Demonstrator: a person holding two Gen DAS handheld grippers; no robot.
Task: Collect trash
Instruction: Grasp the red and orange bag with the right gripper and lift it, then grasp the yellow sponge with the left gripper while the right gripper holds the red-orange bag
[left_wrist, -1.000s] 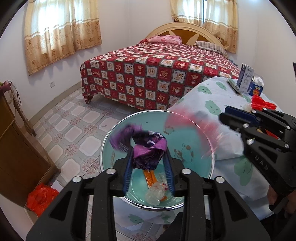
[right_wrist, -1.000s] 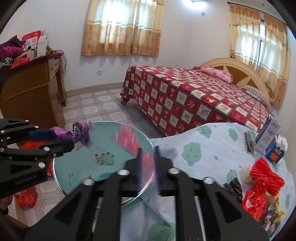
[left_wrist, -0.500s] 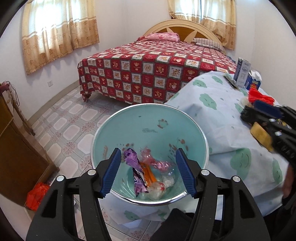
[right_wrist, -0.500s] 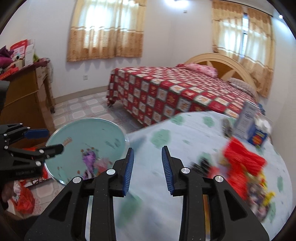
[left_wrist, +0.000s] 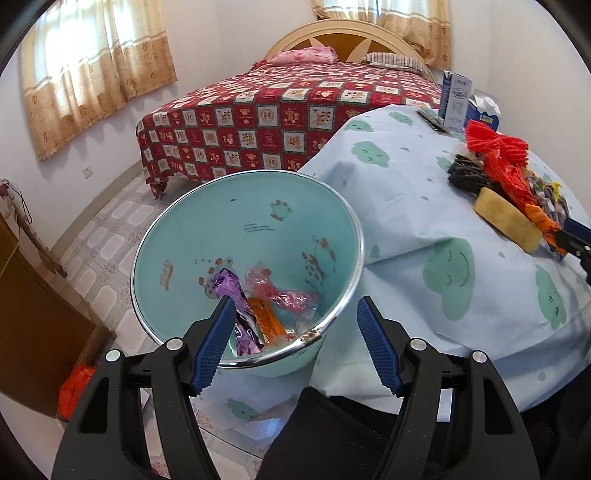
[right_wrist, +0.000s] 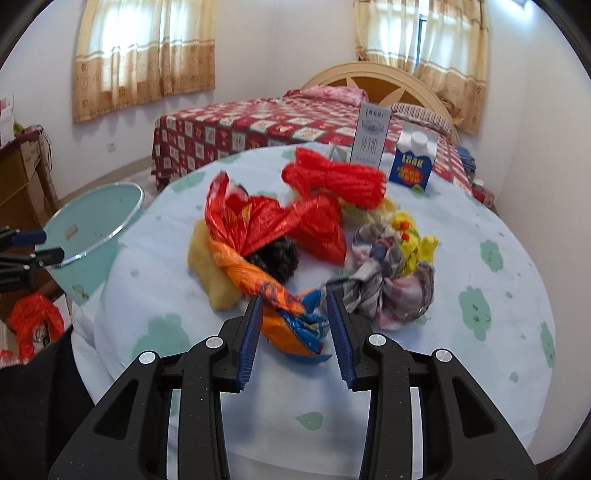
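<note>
A teal basin (left_wrist: 258, 206) stands beside the table, with purple (left_wrist: 229, 288), pink (left_wrist: 291, 297) and orange (left_wrist: 267, 321) wrappers in its bottom. My left gripper (left_wrist: 295, 300) hovers over the basin's near rim, its jaws opening and holding nothing. My right gripper (right_wrist: 293, 295) is low over a trash pile on the table. Its jaws are opening, and an orange-and-blue wrapper (right_wrist: 288, 321) lies between the fingers without being pressed. The pile holds a red foil bag (right_wrist: 266, 225), a red mesh bundle (right_wrist: 332, 177), a yellow sponge (right_wrist: 207, 266) and a crumpled checked wrapper (right_wrist: 388, 284).
A white carton (right_wrist: 373, 136) and a blue carton (right_wrist: 413, 162) stand at the table's far side. The bed (right_wrist: 258, 125) lies beyond. A wooden cabinet (left_wrist: 33, 314) and a red bag (right_wrist: 33, 321) on the floor are left of the basin. The person's dark clothing (left_wrist: 332, 435) is below.
The left gripper opened and the purple wrapper fell into the basin. The right gripper swung from the basin across to the trash pile and widened its jaws.
</note>
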